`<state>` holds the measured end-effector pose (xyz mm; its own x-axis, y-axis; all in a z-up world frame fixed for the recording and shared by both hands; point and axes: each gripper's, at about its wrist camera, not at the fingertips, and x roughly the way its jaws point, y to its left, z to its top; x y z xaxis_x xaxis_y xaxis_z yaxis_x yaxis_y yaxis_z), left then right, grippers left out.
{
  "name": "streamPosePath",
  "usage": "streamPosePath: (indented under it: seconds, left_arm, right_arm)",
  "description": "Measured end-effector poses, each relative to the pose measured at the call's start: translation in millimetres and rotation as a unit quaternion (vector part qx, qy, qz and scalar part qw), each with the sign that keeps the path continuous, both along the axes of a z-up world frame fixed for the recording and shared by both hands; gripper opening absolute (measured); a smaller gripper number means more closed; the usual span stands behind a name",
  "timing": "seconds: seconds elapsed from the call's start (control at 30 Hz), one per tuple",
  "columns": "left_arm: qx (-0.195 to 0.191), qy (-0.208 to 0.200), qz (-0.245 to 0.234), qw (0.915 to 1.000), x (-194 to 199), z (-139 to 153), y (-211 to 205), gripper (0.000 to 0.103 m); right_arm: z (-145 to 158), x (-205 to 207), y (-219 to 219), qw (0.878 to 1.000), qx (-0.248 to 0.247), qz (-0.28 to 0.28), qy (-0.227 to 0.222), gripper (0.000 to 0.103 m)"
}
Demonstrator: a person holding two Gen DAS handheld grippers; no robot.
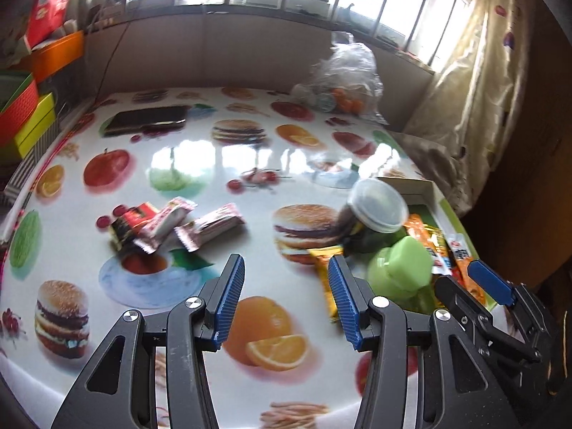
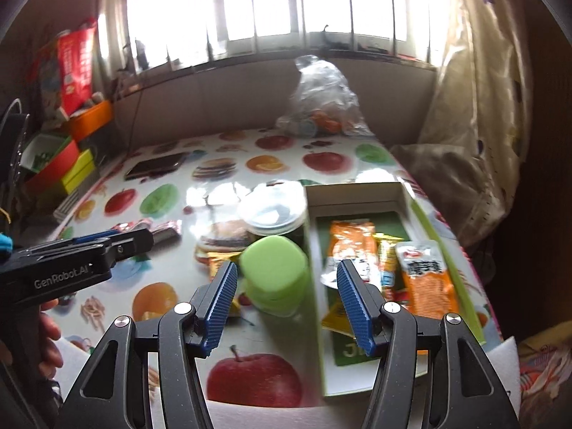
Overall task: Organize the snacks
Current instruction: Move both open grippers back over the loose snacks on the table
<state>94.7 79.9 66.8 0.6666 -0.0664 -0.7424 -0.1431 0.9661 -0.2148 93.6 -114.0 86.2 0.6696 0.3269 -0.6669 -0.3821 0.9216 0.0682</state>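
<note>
A: Red wrappers lie loose at ten o'clock of the left tongs, jaws half apart, empty.

B: Right tongs gape wide, empty, box at one o'clock. Risk: clipping that green-lidded jar and toppling it.

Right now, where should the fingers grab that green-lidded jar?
Take the green-lidded jar by its lid, across the two flatter sides, coming from above. It stands upright right against the box wall and near the clear-lidded jar, so the top is freest.
</note>
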Motion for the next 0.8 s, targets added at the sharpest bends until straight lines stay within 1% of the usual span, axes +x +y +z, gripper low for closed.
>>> streamPosePath:
  seconds: [0.17,0.33,0.4,0.5,0.73,0.8]
  left_arm:
    - [-0.005,0.015,0.021,0.9996,-3,-15,23,0.05]
    - [-0.012,0.024,0.035,0.999,-3,-24,39,0.05]
    - [-0.016,0.026,0.043,0.9986,-3,-28,47,0.05]
    - [-0.018,0.033,0.053,0.9979,-3,-33,56,0.05]
    - [-0.025,0.038,0.063,0.997,-4,-40,68,0.05]
    - [-0.025,0.039,0.068,0.9966,-3,-41,72,0.05]
  right_arm:
    - [-7,-1,37,0.999,-0.019,0.043,0.004,0.058]
    - [-22,4,72,0.996,-0.07,0.062,0.011,0.058]
    - [-29,8,82,0.994,-0.085,0.072,0.022,0.058]
    - [-37,14,95,0.991,-0.113,0.073,0.023,0.058]
    - [-56,28,110,0.986,-0.143,0.077,0.05,0.058]
    - [-62,32,114,0.983,-0.158,0.073,0.057,0.058]
